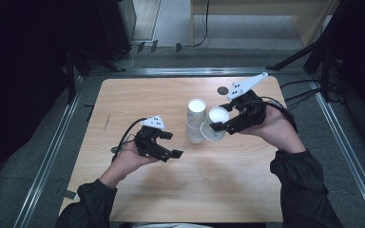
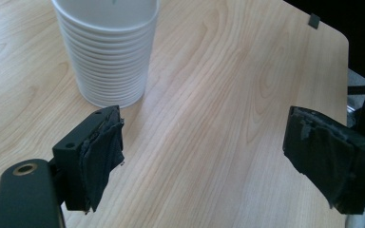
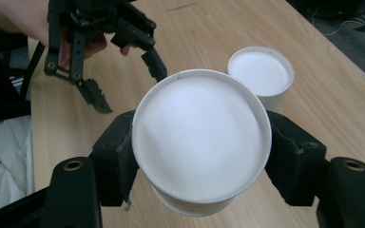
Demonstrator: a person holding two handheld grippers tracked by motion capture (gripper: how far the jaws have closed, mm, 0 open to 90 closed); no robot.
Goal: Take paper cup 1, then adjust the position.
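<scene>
Resting low at centre-left of the high view, the left gripper [image 1: 167, 144] sits in the person's left hand [image 1: 132, 156], jaws spread wide with nothing between them. Left gripper view: both black pads [image 2: 102, 156] stand far apart over bare wooden table [image 2: 209, 123]; the stack of white paper cups [image 2: 108, 52] stands upright at upper left of that frame, just beyond the left jaw, not touching it.

Centre of the high view: same stack [image 1: 196, 121], upright on the table [image 1: 138, 95].

Just right of the stack, a single white cup [image 1: 216, 122], tilted, mouth toward the camera, clamped across its body by the right gripper [image 1: 222, 124]. Right hand [image 1: 275, 128] comes in from the lower right.

Right gripper view: cup [image 3: 202, 137] at frame centre, both jaws pressed on its sides, held above the table. Stack [image 3: 262, 73] at upper right behind it. Left gripper [image 3: 123, 80] at upper left, spread open.
</scene>
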